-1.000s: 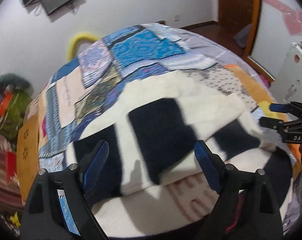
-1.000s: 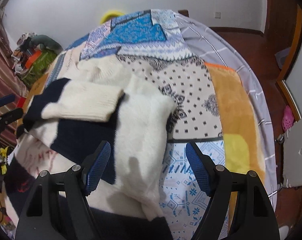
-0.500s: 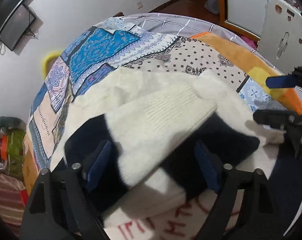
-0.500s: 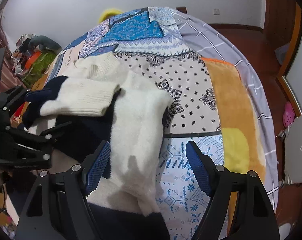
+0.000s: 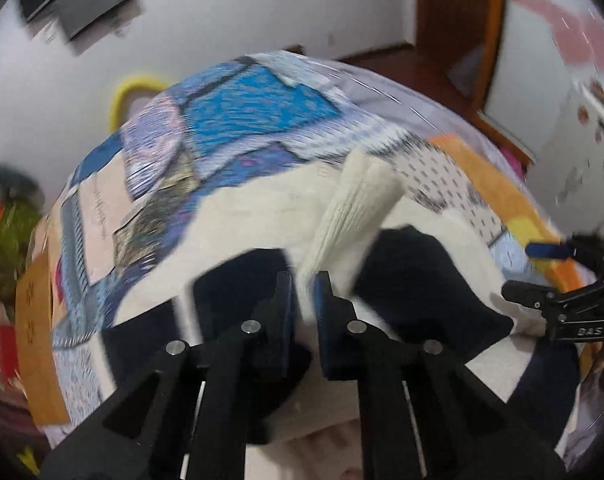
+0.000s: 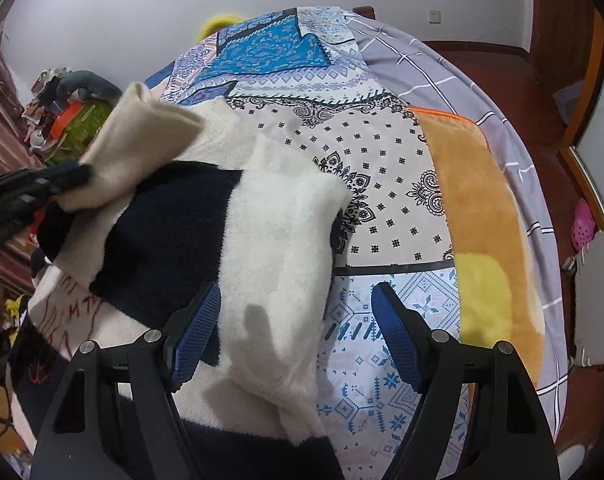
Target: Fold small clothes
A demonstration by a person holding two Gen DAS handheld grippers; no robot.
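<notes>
A cream-and-navy fuzzy sweater (image 6: 270, 240) is spread on a bed covered by a patchwork quilt (image 6: 382, 168), toward the quilt's near left part in the right wrist view. Its cream ribbed sleeve cuff (image 5: 354, 216) is lifted off the garment and is pinched in the left gripper (image 5: 303, 296), whose jaws have just been closing and are now clamped together on the cuff fabric. In the right wrist view the same cuff (image 6: 142, 144) is seen raised above the navy panel, with the left gripper (image 6: 74, 176) at its lower end. The right gripper (image 6: 298, 332) is held over the sweater's near right edge; its jaws are apart, and nothing is pressed by the blue pads (image 6: 198, 332), though white fabric lies between and below them. Red lettering (image 6: 70, 312) is visible on a white panel at the left. An orange blanket (image 6: 474, 208) and a grey checked sheet (image 6: 454, 68) lie at the right of the quilt. The left wrist view is motion-blurred.
</notes>
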